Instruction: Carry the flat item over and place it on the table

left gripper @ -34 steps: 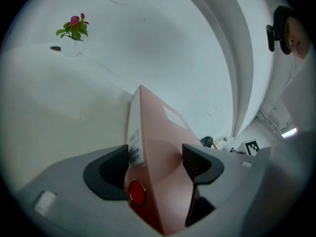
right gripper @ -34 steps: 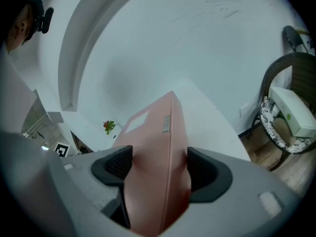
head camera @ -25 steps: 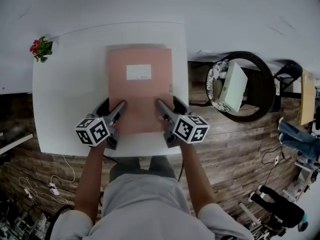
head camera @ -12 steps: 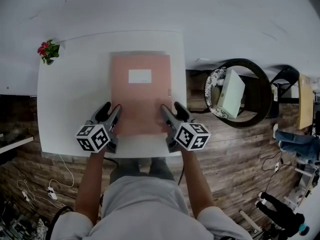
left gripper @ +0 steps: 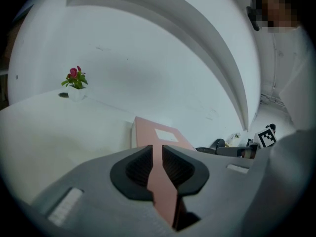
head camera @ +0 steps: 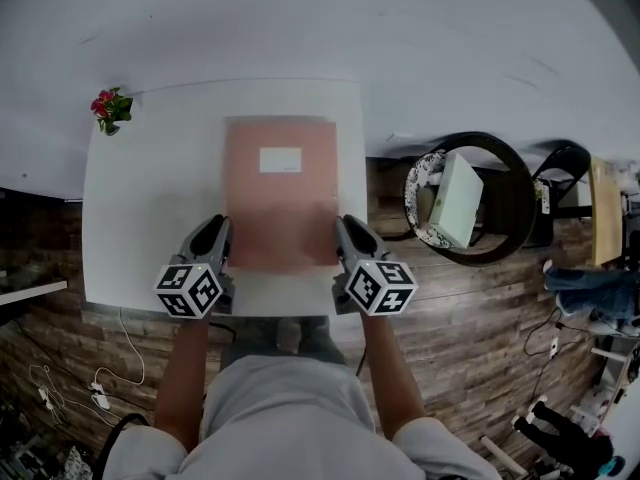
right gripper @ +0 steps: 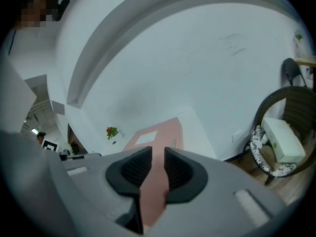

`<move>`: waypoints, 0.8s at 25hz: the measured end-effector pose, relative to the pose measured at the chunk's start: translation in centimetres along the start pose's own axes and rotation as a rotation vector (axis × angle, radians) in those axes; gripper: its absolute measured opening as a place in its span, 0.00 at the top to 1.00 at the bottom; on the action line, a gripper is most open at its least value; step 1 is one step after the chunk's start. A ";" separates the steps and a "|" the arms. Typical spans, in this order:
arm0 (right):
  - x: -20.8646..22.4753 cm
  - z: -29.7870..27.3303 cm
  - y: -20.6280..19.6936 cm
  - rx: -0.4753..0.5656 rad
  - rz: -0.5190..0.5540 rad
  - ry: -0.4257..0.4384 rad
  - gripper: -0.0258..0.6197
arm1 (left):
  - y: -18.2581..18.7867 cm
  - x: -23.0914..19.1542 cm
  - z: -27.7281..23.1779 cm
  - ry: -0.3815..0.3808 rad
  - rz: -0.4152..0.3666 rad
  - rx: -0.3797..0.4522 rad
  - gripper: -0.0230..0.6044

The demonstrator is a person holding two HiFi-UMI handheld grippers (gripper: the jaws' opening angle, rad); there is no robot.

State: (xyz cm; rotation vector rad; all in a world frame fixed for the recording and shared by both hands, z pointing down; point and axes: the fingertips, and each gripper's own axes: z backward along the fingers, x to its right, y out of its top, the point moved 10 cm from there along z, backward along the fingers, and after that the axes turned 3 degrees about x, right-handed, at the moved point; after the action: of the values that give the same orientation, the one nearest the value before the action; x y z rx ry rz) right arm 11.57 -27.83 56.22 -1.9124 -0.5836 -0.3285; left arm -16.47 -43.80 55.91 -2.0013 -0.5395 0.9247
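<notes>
While you close in on it, the flat pink folder [head camera: 280, 203] lies square on the white desk [head camera: 150, 218], its white label [head camera: 280, 160] on the half away from you. Your left hand-held gripper [head camera: 216, 230] is at the folder's near left corner, and its jaws are closing. In the left gripper view the folder's edge runs straight through the narrow gap, with the dark ribbed pads [left gripper: 139, 166] hard against it on both sides. Your right hand-held gripper [head camera: 346, 230] mirrors that at the folder's near right corner. Its jaws are closing too, and the pink edge fills the slot between its pads [right gripper: 178, 169]. Both marker cubes sit just behind the folder's near edge, over the strip of desk nearest you.

Out from the folder, bare desk shows on its left, and a small pot of red flowers [head camera: 111, 108] stands at the desk's far corner on that side. Past the folder's right side, off the desk, a round dark chair [head camera: 523, 183] holds a pale box [head camera: 455, 200] on a patterned cushion [head camera: 424, 173], over a wood-plank floor [head camera: 470, 298].
</notes>
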 end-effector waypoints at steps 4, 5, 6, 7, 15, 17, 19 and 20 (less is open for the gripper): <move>-0.6 0.8 0.4 0.024 0.022 -0.005 0.91 | 0.4 0.7 1.0 0.002 -0.040 0.018 0.93; -0.7 1.1 0.6 0.030 0.026 -0.008 0.92 | 0.5 0.9 1.2 0.002 -0.045 0.024 0.94; -0.8 1.3 0.7 0.036 0.030 -0.009 0.94 | 0.7 1.0 1.5 0.003 -0.047 0.032 0.94; -0.9 1.6 0.8 0.043 0.033 -0.009 0.95 | 0.9 1.2 1.7 0.004 -0.047 0.040 0.95; -1.8 3.4 2.6 0.096 0.053 0.007 0.95 | 2.8 2.3 3.5 0.010 -0.054 0.105 0.95; -2.1 3.9 3.1 0.112 0.081 0.005 0.95 | 3.3 2.6 3.8 0.009 -0.060 0.123 0.95; -2.4 4.4 3.7 0.129 0.102 0.003 0.95 | 3.8 3.0 4.2 0.005 -0.065 0.139 0.95; -2.5 4.6 4.0 0.136 0.107 0.003 0.95 | 4.1 3.2 4.4 0.003 -0.070 0.146 0.95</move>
State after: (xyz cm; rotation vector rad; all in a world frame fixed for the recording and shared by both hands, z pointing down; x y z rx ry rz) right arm 11.47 -25.50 50.07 -1.8038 -0.4869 -0.2169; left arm -17.69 -41.66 49.55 -1.8414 -0.5223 0.8926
